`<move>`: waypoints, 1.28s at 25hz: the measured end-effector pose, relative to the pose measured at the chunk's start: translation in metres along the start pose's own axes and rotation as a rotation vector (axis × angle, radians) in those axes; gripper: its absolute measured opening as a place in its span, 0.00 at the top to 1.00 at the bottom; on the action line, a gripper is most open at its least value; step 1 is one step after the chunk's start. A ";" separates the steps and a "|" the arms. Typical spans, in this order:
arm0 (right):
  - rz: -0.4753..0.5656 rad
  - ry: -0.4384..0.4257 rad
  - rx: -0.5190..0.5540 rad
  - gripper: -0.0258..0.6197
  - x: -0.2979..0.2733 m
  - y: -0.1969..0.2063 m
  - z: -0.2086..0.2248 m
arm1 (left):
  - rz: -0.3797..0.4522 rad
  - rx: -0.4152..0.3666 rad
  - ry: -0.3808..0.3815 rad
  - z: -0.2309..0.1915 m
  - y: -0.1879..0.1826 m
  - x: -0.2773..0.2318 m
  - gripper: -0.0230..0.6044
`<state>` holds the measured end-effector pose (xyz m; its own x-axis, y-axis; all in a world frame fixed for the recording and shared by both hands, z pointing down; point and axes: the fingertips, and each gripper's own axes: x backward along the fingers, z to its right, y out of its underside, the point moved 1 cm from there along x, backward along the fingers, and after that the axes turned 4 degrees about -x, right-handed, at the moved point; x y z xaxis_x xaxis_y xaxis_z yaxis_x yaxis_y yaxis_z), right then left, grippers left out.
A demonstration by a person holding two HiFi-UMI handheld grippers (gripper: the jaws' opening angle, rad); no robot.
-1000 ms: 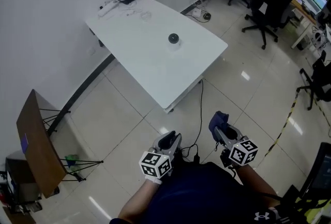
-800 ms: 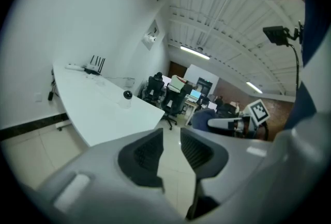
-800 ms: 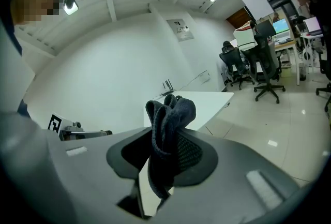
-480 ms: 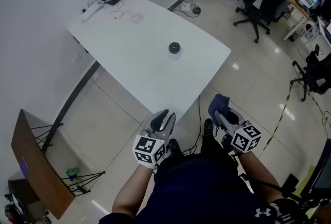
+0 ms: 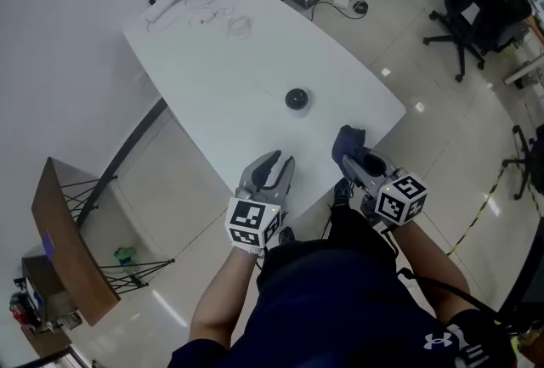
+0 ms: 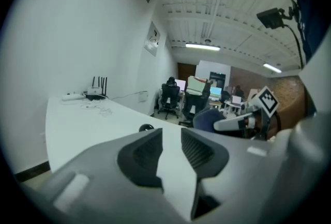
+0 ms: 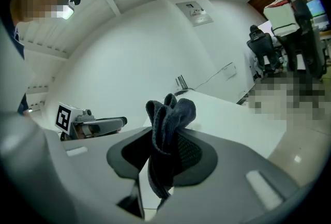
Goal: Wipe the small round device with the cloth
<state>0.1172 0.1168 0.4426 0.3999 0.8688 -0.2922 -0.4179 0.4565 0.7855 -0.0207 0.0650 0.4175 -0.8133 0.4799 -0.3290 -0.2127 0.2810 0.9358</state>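
**Only one small round device (image 5: 297, 99) on the white table (image 5: 212, 73)**

It sits dark toward the table's near end, apart from both grippers. Nearest is the right gripper (image 5: 354, 159), its jaws partly closed on the one dark blue cloth (image 7: 168, 130) (bunched, poking above the pads). The left gripper (image 5: 279, 162) holds nothing, its jaws a narrow gap apart at the table edge.

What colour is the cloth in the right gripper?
Dark blue cloth, clearest in the right gripper view.
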 end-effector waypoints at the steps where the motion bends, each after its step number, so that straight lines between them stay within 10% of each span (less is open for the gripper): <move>1: -0.022 -0.033 -0.002 0.79 -0.011 -0.008 0.009 | -0.011 -0.015 -0.031 -0.008 0.000 -0.014 0.78; 8: -0.171 -0.228 0.068 0.79 -0.088 -0.047 0.042 | -0.123 -0.080 -0.157 -0.054 0.002 -0.099 0.78; 19: -0.379 -0.384 0.067 0.79 -0.193 -0.049 0.025 | -0.210 -0.074 -0.056 -0.085 0.008 -0.137 0.77; 32: -0.412 -0.315 -0.246 0.79 -0.215 -0.033 0.093 | -0.310 -0.101 0.058 -0.079 0.018 -0.164 0.77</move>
<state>0.1211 -0.1034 0.5303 0.7778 0.5278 -0.3411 -0.3384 0.8092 0.4803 0.0656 -0.0744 0.4981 -0.7305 0.3351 -0.5950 -0.5053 0.3210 0.8011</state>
